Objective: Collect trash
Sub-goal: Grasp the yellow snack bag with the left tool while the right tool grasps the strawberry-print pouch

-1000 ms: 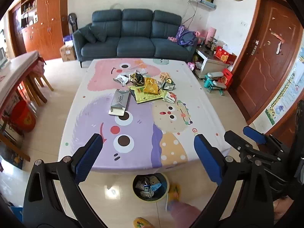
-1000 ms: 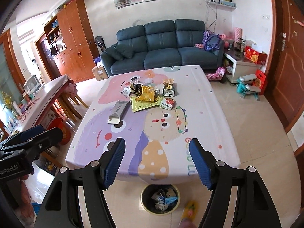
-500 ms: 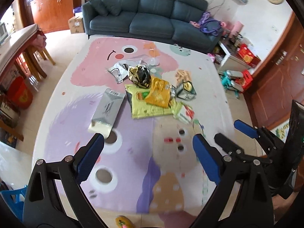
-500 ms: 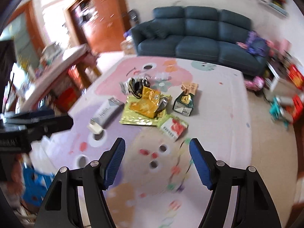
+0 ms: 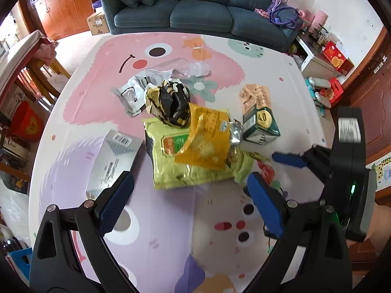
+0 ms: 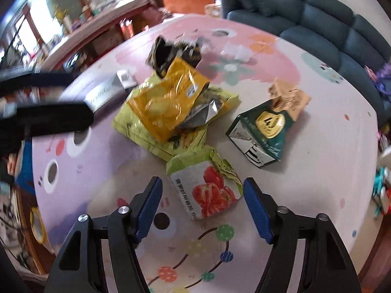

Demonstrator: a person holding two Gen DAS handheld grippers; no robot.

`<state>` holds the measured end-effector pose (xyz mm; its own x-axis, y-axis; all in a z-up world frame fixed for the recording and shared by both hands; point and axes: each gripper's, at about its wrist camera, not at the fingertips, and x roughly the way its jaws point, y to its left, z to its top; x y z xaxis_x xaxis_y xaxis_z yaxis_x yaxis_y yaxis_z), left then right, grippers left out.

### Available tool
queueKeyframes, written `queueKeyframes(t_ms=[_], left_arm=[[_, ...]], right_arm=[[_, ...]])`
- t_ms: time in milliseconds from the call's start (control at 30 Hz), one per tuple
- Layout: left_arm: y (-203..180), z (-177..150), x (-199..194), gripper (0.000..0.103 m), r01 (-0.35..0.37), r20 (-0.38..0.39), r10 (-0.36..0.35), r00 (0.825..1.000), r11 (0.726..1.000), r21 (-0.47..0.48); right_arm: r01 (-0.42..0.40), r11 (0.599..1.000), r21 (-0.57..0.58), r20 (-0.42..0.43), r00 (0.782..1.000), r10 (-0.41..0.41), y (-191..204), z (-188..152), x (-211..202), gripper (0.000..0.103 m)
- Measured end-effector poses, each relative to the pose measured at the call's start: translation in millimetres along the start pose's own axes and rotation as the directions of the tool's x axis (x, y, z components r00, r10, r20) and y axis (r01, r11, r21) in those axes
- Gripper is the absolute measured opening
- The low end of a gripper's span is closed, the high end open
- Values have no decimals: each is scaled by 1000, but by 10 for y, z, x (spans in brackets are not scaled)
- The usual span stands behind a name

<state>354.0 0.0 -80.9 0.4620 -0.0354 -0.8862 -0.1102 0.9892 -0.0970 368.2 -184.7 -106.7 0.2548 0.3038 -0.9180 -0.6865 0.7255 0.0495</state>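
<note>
The tomato snack packet [image 6: 206, 193] lies flat on the table cover [image 6: 317, 171], on the near side of the trash pile. It sits right in front of the right gripper [image 6: 202, 204], in the gap between the two blue fingers [image 6: 255, 205]. The fingers are wide open and hold nothing. One stands on each side of the packet, and I cannot tell if they touch it. The packet's long side runs from far-left to near-right, a little slanted, so the fingers would press on its long edges. I think the right gripper will grab this packet first, because it is much nearer than the other one.

The left gripper [image 5: 190, 193] is open too and holds nothing. It hangs over the near edge of the big green-yellow bag [image 5: 190, 168]. An orange bag [image 5: 207, 139] lies on top of that bag. A crumpled black and gold wrapper [image 5: 171, 102] sits just behind them.

To the right stands a green carton [image 6: 264, 131] with a torn top. To the left lies a grey box [image 5: 112, 156]. At the far side there is a clear plastic bottle [image 5: 180, 67] and a white pouch [image 5: 132, 92]. A blue sofa [image 5: 195, 5] stands behind the table.
</note>
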Motion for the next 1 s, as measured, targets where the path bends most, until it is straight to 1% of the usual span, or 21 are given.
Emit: queueKeyframes(t_ms=[33, 67, 167, 233, 367, 433, 500, 533, 567, 600, 633, 667, 700, 733, 767, 800, 867, 900, 1000], left_arm=[[19, 18, 12, 93, 0, -1, 0, 1000, 1000, -3], [13, 74, 73, 93, 1, -5, -1, 1000, 1000, -9], [8, 178, 170, 93, 10, -17, -11, 1000, 1000, -21], [-18, 263, 291, 92, 24, -39, -25, 999, 999, -27], [-71, 394, 502, 92, 31, -71, -33, 997, 999, -30], [-93, 463, 636, 91, 31, -94, -34, 995, 999, -37], [-99, 510, 761, 82, 37, -124, -43, 991, 998, -51], [-96, 528, 817, 81, 42, -140, -51, 989, 997, -61], [-92, 538, 860, 77, 44, -150, -54, 987, 997, -69], [-89, 553, 921, 70, 46, -164, -59, 985, 995, -83], [-89, 552, 949, 65, 47, -173, -62, 983, 995, -89], [-93, 556, 992, 54, 49, -186, -67, 980, 994, -99], [-88, 552, 1008, 49, 49, -192, -68, 979, 993, -104], [-93, 550, 1018, 47, 42, -192, -62, 979, 993, -110], [-97, 550, 1016, 42, 35, -188, -56, 981, 993, -113], [-102, 547, 1007, 33, 26, -180, -47, 982, 993, -115], [-93, 527, 961, 30, 26, -170, -48, 984, 991, -131], [-85, 510, 928, 27, 27, -162, -50, 986, 990, -140], [-68, 451, 816, 21, 26, -146, -50, 988, 987, -155]], right_arm=[[-6, 1000, -10, -10, 1000, 5, 8, 5, 43, 54], [-12, 1000, -20, -28, 1000, 12, -25, 0, 101, 51], [-34, 999, -20, -19, 999, 34, -98, -1, 116, 47], [-46, 999, -9, -19, 999, 46, -171, -22, 93, 41], [-57, 997, 43, -11, 998, 58, -338, -77, 30, 37], [-65, 995, 75, -9, 998, 65, -422, -105, 20, 36], [-77, 991, 109, -4, 997, 78, -512, -141, 3, 36], [-84, 989, 122, 0, 996, 84, -548, -157, -2, 36], [-86, 988, 127, 2, 996, 87, -556, -168, -20, 36], [-89, 988, 130, 7, 996, 88, -581, -161, -5, 36], [-88, 988, 130, 10, 996, 88, -591, -151, 7, 36], [-88, 988, 130, 12, 996, 87, -600, -141, 23, 36], [-88, 988, 130, 15, 996, 87, -555, -182, -21, 36], [-87, 988, 130, 17, 996, 86, -539, -201, -35, 36], [-85, 988, 129, 20, 996, 83, -519, -215, -47, 36], [-82, 988, 128, 22, 997, 80, -518, -214, -43, 36], [-79, 988, 130, 26, 997, 76, -505, -216, -41, 36], [-78, 988, 134, 29, 997, 75, -506, -224, -44, 36], [-72, 987, 140, 30, 997, 68, -492, -227, -50, 35]])
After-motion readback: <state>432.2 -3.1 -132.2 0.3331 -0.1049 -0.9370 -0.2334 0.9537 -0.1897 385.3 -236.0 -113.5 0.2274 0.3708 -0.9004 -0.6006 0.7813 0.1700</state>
